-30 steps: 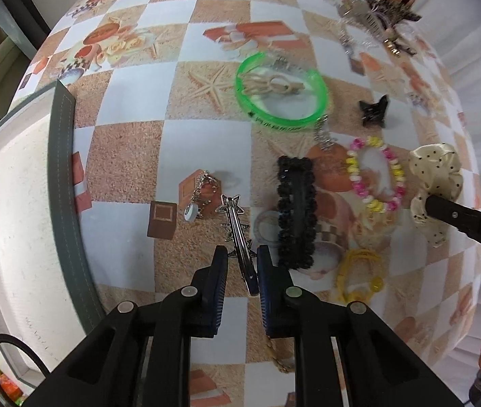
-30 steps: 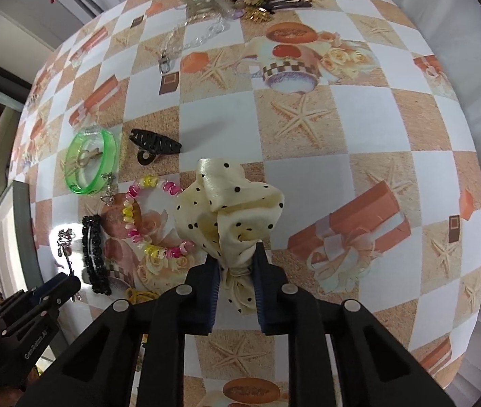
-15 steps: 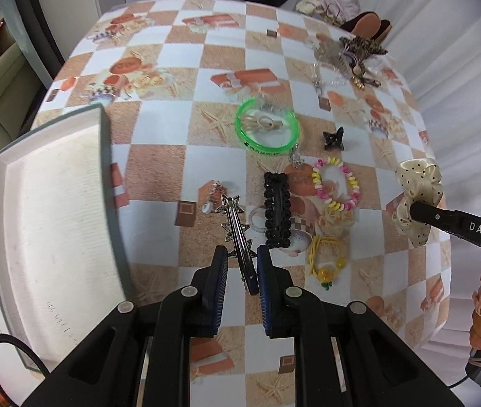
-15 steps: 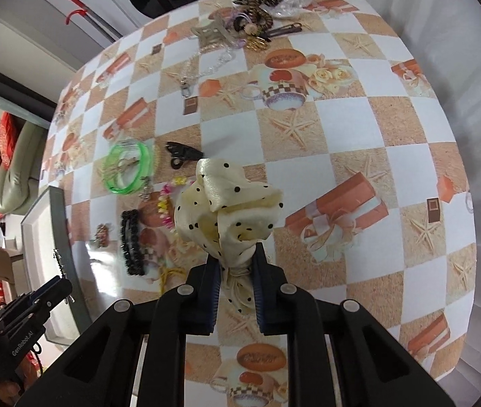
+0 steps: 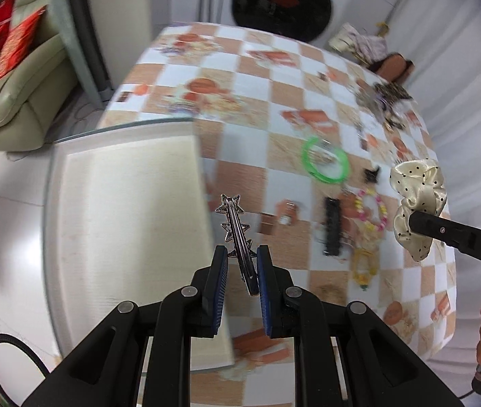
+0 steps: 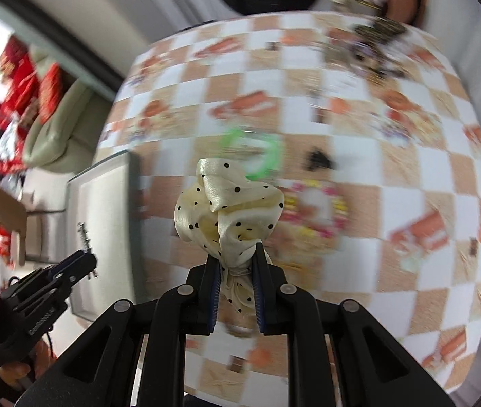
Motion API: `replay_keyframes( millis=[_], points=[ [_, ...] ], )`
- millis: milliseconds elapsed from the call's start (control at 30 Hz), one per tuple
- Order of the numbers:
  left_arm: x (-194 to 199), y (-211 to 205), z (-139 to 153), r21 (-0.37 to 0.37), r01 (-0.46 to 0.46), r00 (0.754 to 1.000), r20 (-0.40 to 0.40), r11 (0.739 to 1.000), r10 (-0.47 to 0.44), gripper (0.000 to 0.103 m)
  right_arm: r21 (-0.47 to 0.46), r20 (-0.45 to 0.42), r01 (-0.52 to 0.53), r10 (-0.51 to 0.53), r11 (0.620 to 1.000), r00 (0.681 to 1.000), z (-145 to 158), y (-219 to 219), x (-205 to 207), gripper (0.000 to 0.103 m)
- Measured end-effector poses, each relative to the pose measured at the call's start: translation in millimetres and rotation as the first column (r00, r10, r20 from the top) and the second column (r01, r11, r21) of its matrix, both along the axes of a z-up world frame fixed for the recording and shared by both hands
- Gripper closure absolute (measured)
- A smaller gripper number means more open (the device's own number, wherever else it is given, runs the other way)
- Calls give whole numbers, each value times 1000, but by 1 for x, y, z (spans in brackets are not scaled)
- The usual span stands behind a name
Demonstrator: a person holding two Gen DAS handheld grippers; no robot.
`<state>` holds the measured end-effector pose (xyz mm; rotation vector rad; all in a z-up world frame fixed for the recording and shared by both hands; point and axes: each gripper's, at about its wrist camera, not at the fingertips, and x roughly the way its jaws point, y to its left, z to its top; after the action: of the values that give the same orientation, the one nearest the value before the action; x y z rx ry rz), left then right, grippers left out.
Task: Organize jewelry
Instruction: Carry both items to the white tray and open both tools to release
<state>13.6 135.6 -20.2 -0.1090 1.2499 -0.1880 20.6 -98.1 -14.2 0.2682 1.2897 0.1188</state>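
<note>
My left gripper [image 5: 242,254] is shut on a silver star hair clip [image 5: 237,234] and holds it in the air over the right edge of the white tray [image 5: 121,224]. My right gripper [image 6: 237,257] is shut on a cream polka-dot scrunchie [image 6: 228,210], lifted above the table; the scrunchie also shows in the left wrist view [image 5: 417,200]. On the checkered tablecloth lie a green bangle [image 5: 325,162], a black beaded clip [image 5: 332,227], a pink and yellow bead bracelet [image 5: 371,210] and a yellow ring-shaped piece [image 5: 362,264].
A small black claw clip [image 5: 371,174] lies by the bangle. A heap of more accessories [image 5: 386,98] sits at the table's far right. The tray also shows in the right wrist view [image 6: 104,217], left of the table. A sofa [image 5: 13,95] stands beyond.
Both grippers have risen well above the table with their items. The left one has swung left, so the star clip now hangs over the tray's edge. The right one has moved left toward the tray.
</note>
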Motion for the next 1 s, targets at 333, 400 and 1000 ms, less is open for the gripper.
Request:
replay_keyframes(
  millis=[333,400,1000],
  points=[
    [14,82,-20,70,-137,990,17,988,136,81,64,32,-211,209,975,977,0,127,49,84],
    [21,94,-29,85,-157,988,15,984,156,81,60,23,-256,255,965,967,-7,150,58,84],
    [73,118,-103,205,-180,981,-37,962,191,81,57,-147,-319,324,946,934,-110,225,134,84]
  ],
)
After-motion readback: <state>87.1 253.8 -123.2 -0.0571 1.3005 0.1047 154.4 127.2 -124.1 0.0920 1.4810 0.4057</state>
